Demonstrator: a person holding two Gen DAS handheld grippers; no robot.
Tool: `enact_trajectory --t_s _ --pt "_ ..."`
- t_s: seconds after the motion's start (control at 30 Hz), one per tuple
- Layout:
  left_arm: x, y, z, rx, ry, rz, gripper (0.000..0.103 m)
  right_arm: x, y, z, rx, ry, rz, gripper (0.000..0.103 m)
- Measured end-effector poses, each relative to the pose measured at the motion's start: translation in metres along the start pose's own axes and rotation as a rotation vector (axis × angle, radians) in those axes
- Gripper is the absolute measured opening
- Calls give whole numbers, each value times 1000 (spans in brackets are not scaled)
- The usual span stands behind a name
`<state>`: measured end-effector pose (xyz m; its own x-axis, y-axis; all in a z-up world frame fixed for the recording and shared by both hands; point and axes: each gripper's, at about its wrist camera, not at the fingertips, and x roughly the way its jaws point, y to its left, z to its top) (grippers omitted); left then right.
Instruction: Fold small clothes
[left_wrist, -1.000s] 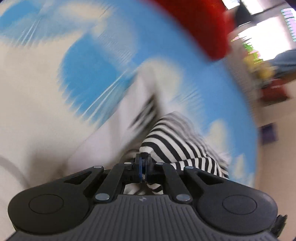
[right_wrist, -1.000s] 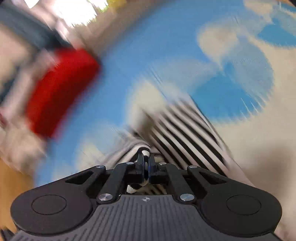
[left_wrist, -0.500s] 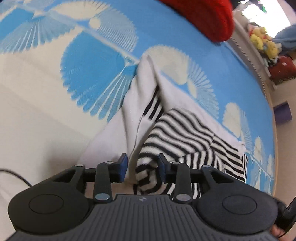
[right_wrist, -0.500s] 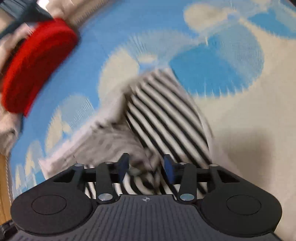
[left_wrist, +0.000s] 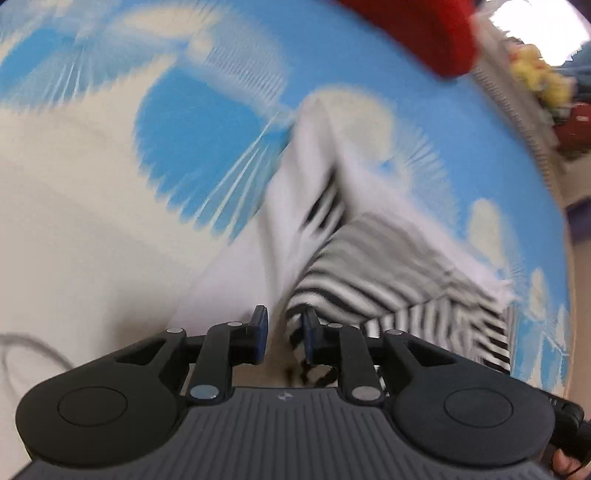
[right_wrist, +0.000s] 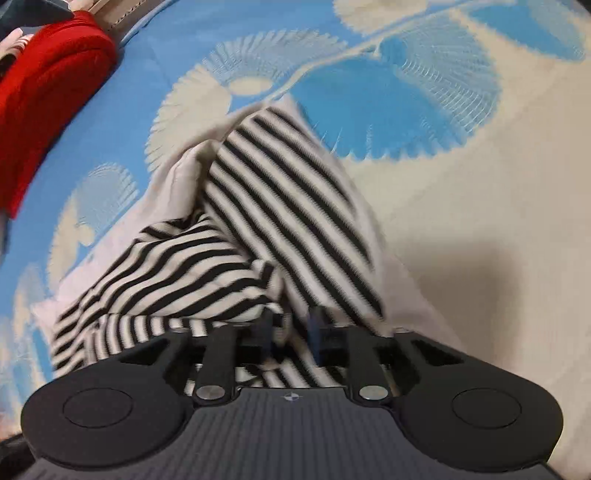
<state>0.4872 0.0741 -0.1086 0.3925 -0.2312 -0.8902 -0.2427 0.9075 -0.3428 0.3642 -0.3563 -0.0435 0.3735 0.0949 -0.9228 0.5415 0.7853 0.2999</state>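
A small black-and-white striped garment (left_wrist: 388, 266) with white fabric beneath lies crumpled on the blue and cream bedspread (left_wrist: 207, 140). My left gripper (left_wrist: 282, 332) hovers at its near edge with the jaws apart; a striped fold brushes the right finger and nothing is pinched. In the right wrist view the same striped garment (right_wrist: 280, 199) runs away from me in two folded flaps. My right gripper (right_wrist: 290, 332) sits low over its near end. Its jaws are closing with striped cloth between them, and the pads do not press on it.
A red cushion (left_wrist: 417, 29) lies at the far edge of the bed, also in the right wrist view as the red cushion (right_wrist: 48, 96) at top left. Yellow plush toys (left_wrist: 535, 70) sit beyond the bed. A thin cable (left_wrist: 22, 343) curls at the left.
Both grippers were shut on the striped cloth a second ago; both have opened and let it go. The cloth has dropped onto the bed. The right jaws are narrower than half a second ago.
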Motion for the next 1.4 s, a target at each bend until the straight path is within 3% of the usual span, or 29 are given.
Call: enact_trajectory --t_s 0.1,0.17,0.2,0.27,0.3,0.33,0.4,0.47,0.57,0.6,0.7,0.77,0.83,0.87,0.9,0.97,1.13,1.27,1.33,1.4 --pt "-23 -19 2 123 -135 -40 20 -39 27 -4 -140 -238 -23 34" --pt "-20 -24 1 146 -115 -81 20 -56 41 -9 -222 -350 45 34" --pt "-15 -24 0 138 -85 -101 20 -59 39 -9 -235 -344 98 34" --pt "2 -18 -4 116 -7 -110 20 -46 39 -9 -224 -225 194 34" --pt "10 -15 -6 114 23 -90 20 -32 36 -10 -207 -130 192 35" --pt "21 -12 -8 118 58 -46 19 -17 32 -11 -186 -53 136 35" --pt "27 -8 -14 126 86 26 11 3 20 -14 -135 25 40 30" --pt "13 -15 -12 137 35 2 11 1 15 -14 -80 11 72 30" --pt "-8 -32 -12 222 -69 -65 12 -14 25 -18 -149 -81 129 39" --pt "-5 -35 -15 233 -65 -62 13 -11 24 -19 -148 -71 127 41" --pt "29 -22 -31 229 128 33 13 8 8 -26 -60 55 61 33" --pt "17 -14 -35 195 124 57 10 -8 5 -28 -27 36 70 33" --pt "-25 -22 -31 255 7 30 14 -43 10 -28 -58 -47 111 35" --pt "-54 -24 -31 285 -65 6 21 -68 10 -30 -80 -106 145 36" --pt "-77 -22 -32 287 -106 -12 28 -88 8 -34 -103 -154 167 41" --pt "-123 -13 -37 256 -148 -54 28 -132 -3 -46 -138 -234 186 44" --pt "-203 7 -98 321 -220 -93 33 -215 -56 -92 -181 -324 261 46" --pt "-216 38 -164 310 -213 -98 38 -232 -113 -141 -266 -401 242 54" --pt "-208 55 -197 304 -190 -89 38 -227 -145 -162 -250 -398 213 54" --pt "-194 67 -218 281 -121 -19 37 -214 -171 -181 -218 -351 185 54"
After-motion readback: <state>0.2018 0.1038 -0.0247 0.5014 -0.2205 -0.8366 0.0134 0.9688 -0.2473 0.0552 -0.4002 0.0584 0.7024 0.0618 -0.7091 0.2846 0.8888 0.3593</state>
